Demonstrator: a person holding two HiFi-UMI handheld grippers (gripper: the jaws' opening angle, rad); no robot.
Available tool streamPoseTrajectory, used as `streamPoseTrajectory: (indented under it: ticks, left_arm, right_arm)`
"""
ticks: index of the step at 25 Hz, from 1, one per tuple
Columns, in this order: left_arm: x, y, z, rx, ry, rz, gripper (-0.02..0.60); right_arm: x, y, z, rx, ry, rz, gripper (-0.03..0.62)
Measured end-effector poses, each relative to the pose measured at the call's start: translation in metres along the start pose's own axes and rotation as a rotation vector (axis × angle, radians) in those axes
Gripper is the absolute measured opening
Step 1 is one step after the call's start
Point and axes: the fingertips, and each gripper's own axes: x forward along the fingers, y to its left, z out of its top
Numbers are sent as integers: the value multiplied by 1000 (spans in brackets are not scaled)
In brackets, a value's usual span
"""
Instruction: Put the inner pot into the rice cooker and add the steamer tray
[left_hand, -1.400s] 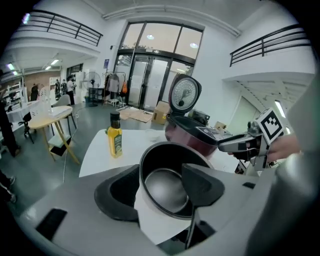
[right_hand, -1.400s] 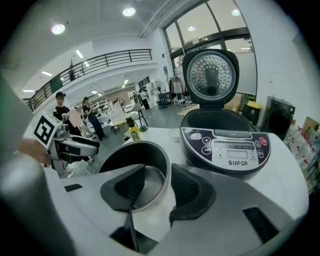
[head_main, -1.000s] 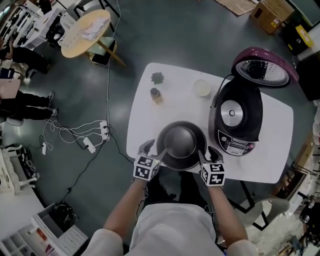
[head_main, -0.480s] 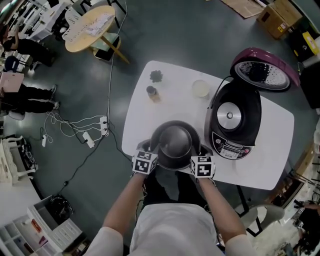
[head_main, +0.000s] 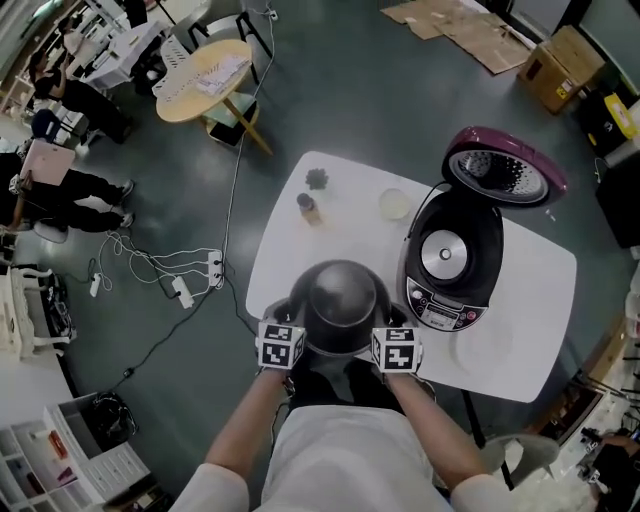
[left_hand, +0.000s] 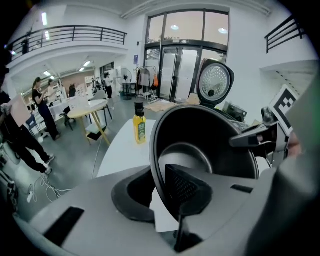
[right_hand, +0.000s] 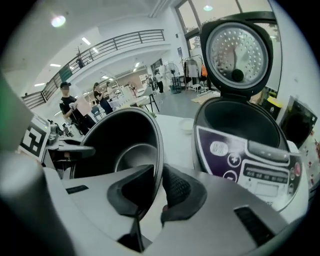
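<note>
The dark grey inner pot (head_main: 340, 305) is at the near edge of the white table (head_main: 530, 300), held by its rim from both sides. My left gripper (head_main: 290, 328) is shut on the pot's left rim (left_hand: 155, 150); its jaws have just been closing, with the rim between the pads. My right gripper (head_main: 386, 328) is shut on the right rim (right_hand: 159, 145), and its jaws have also just closed in on it. The rice cooker (head_main: 450, 265) stands just right of the pot with its purple lid (head_main: 497, 165) raised and its cavity (right_hand: 240, 125) open.
A small yellow bottle (head_main: 308, 208) and a dark little object (head_main: 316, 179) stand at the table's far left. A small white dish (head_main: 394, 204) sits behind the pot. Cables and power strips (head_main: 185, 275) lie on the floor to the left.
Both grippers have closed from wide open onto the pot's rim. The pot has come a little up and toward me. The rice cooker has not moved.
</note>
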Motion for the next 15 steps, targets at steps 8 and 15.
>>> streamPoseTrajectory:
  ticks: [8,15]
  left_arm:
    - [-59,-17,60,-22,-141,60,69]
    - [-81,-48,131,34,-258,55,64]
  right_arm:
    - [-62,0,62,-17,-144,14,58]
    - [-107,-29,104,8,-252,-27,55]
